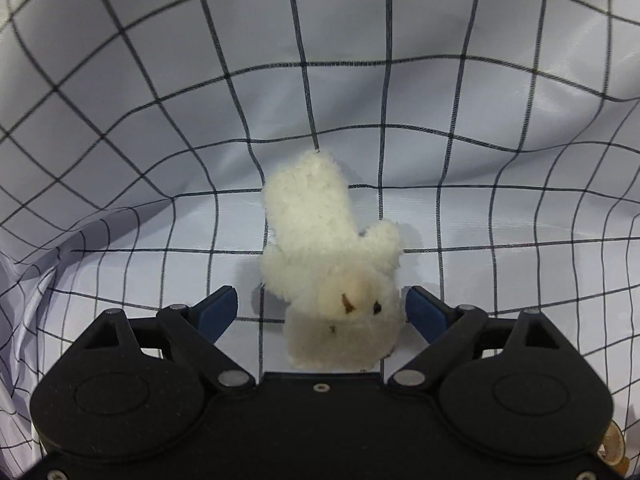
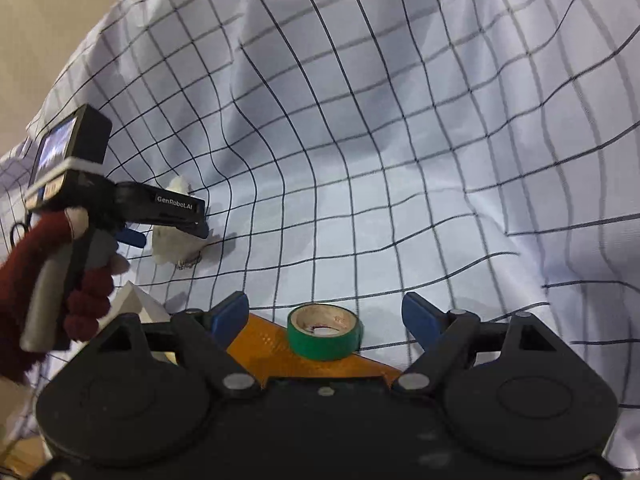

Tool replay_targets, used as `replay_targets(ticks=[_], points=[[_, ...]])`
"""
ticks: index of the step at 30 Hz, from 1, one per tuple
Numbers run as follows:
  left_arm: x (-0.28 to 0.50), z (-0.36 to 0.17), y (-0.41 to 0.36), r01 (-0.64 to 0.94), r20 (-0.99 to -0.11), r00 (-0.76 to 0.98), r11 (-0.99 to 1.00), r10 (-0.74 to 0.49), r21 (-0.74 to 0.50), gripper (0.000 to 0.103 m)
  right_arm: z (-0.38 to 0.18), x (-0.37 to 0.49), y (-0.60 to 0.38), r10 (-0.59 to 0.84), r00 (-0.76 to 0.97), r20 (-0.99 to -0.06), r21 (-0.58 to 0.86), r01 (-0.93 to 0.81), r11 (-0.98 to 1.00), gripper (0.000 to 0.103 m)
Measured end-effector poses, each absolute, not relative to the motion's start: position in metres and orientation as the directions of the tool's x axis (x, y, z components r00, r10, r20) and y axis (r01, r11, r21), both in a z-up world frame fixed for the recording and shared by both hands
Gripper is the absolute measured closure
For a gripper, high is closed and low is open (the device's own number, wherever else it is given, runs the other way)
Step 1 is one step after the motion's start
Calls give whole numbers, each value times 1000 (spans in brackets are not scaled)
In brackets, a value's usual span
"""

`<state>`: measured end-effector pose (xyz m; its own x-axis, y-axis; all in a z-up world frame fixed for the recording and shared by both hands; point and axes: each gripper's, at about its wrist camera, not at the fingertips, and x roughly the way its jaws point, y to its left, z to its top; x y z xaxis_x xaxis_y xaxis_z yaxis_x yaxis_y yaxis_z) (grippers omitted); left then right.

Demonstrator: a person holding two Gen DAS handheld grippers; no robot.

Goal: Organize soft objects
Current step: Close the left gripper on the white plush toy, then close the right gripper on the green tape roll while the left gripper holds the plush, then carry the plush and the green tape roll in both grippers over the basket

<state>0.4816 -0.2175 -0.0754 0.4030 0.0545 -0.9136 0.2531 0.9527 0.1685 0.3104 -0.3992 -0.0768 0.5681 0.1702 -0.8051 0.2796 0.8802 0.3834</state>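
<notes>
Plush toy [image 1: 340, 264]; green tape [image 2: 325, 333] right-view only.

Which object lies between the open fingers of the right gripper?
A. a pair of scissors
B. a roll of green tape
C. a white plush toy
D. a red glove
B: in the right wrist view the roll of green tape sits on an orange board between the blue pads of the right gripper, which do not touch it.

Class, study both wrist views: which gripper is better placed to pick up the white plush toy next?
Left. The left gripper is open with the white plush toy between its fingers; the right gripper faces a green tape roll.
</notes>
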Motion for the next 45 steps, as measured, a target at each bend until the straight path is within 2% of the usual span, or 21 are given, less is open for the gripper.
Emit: replay_targets(ticks=[4, 7, 12, 15, 17, 21, 28, 36, 45], points=[[492, -85, -213, 249, -925, 377, 956, 49, 152, 16, -85, 328, -402, 221, 526, -822, 417, 291, 861, 20], [497, -87, -209, 252, -932, 361, 960, 23, 121, 23, -90, 337, -396, 230, 496, -837, 410, 290, 865, 20], [503, -93, -200, 284, -933, 360, 955, -18, 91, 45, -100, 345, -377, 211, 445, -870, 353, 264, 898, 20], [501, -93, -201, 299, -930, 368, 950, -28, 89, 49, -106, 350, -371, 193, 412, -890, 322, 271, 907, 32], [500, -93, -200, 299, -928, 372, 950, -33, 86, 51, -110, 350, -372, 202, 395, -896, 326, 278, 904, 53], [495, -93, -199, 302, -925, 378, 950, -38, 84, 53, -112, 348, -378, 217, 405, -888, 352, 296, 888, 56], [475, -82, -210, 323, -920, 383, 945, -77, 55, 53, -99, 330, -393, 107, 464, -880, 287, 338, 896, 56], [428, -68, -256, 446, -914, 353, 895, -199, -22, 53, -73, 280, -407, -40, 525, -850, 201, 394, 897, 56], [353, -57, -317, 591, -915, 221, 793, -338, -150, 53, -51, 203, -415, -143, 554, -820, 150, 450, 880, 56]])
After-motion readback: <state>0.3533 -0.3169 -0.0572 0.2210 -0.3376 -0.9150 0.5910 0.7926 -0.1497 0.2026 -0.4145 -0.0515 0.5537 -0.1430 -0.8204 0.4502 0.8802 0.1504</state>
